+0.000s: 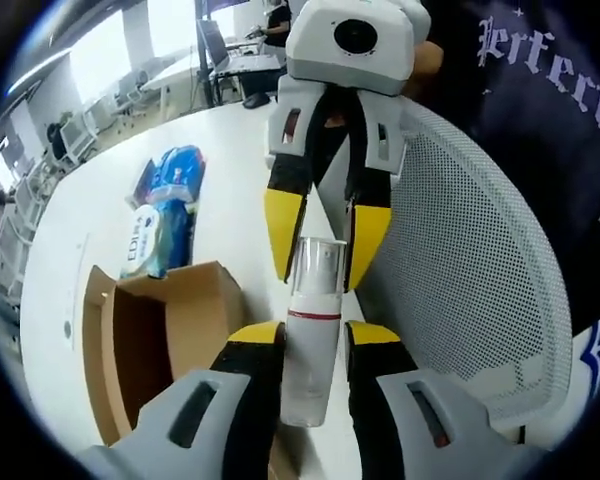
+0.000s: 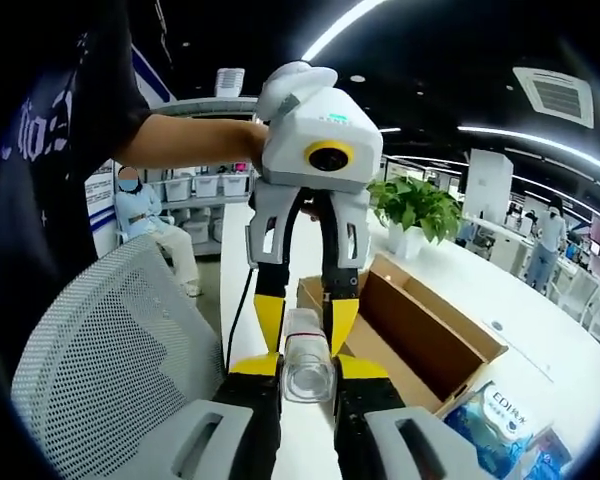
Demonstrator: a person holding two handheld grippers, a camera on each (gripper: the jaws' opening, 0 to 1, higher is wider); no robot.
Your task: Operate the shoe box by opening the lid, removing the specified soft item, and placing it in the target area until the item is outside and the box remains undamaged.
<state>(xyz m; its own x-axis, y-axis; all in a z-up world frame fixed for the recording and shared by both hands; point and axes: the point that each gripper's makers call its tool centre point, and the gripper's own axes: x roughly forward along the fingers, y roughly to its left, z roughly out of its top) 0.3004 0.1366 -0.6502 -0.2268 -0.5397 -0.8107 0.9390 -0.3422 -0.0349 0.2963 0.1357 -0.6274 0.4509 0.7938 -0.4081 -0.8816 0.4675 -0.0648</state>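
Both my grippers clamp one white bottle (image 1: 311, 345) — my left gripper (image 1: 313, 335) on the body, my right gripper (image 2: 307, 365) on the clear-capped end. It hangs above the white table (image 1: 220, 160), beside the open cardboard shoe box (image 2: 420, 340) — outside it, with blue packets (image 1: 170, 205) beyond.

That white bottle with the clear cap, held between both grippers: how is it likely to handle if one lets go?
The white bottle looks rigid and smooth, so it may slip in the left gripper if the right gripper releases. Being round and slender, it would probably roll or tip on the table. The clear cap might pop off under squeezing.
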